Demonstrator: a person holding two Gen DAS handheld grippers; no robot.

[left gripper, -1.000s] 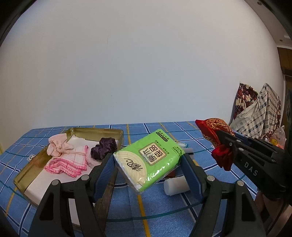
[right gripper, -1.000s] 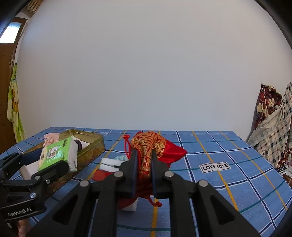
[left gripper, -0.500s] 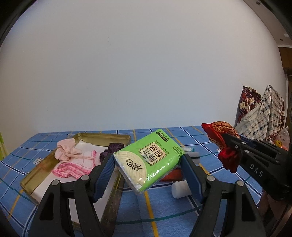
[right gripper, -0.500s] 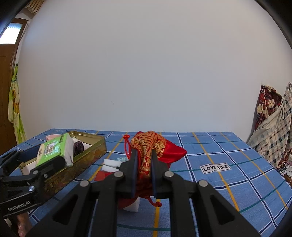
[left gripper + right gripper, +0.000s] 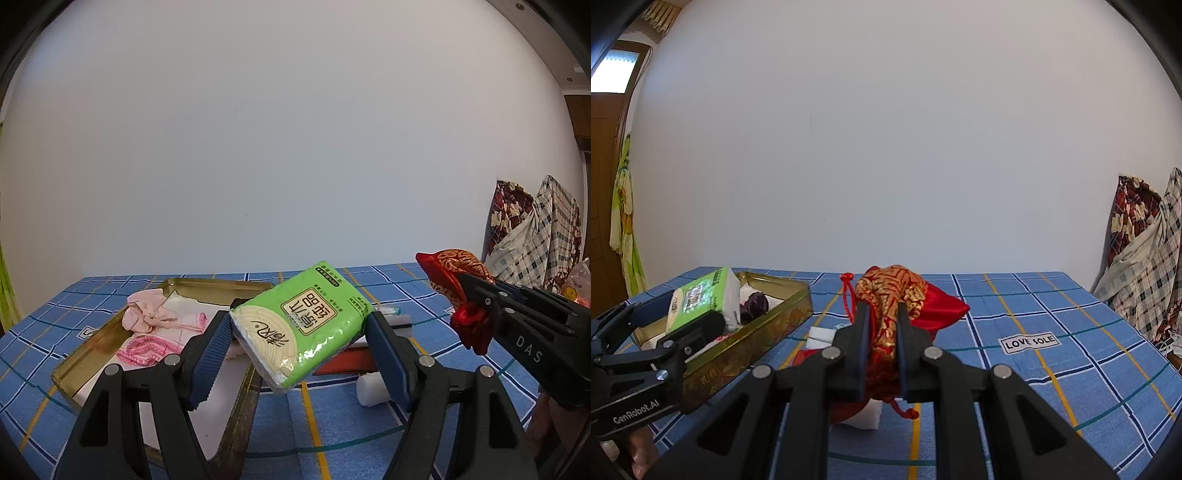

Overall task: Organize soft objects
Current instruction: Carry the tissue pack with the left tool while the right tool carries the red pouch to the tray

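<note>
The left gripper (image 5: 692, 314) carries the green tissue pack (image 5: 301, 325) further over the gold tin (image 5: 768, 332), toward its middle.

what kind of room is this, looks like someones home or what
Probably a bedroom at home: the surface looks like a bed under a blue checked sheet, patterned bedding is piled by the plain wall, and a wooden door stands at the left.

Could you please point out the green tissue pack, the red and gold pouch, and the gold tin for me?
green tissue pack (image 5: 306, 317): left wrist view, its printed front face.
red and gold pouch (image 5: 892, 290): right wrist view, its patterned upper part.
gold tin (image 5: 764, 334): right wrist view, its near side wall.
</note>
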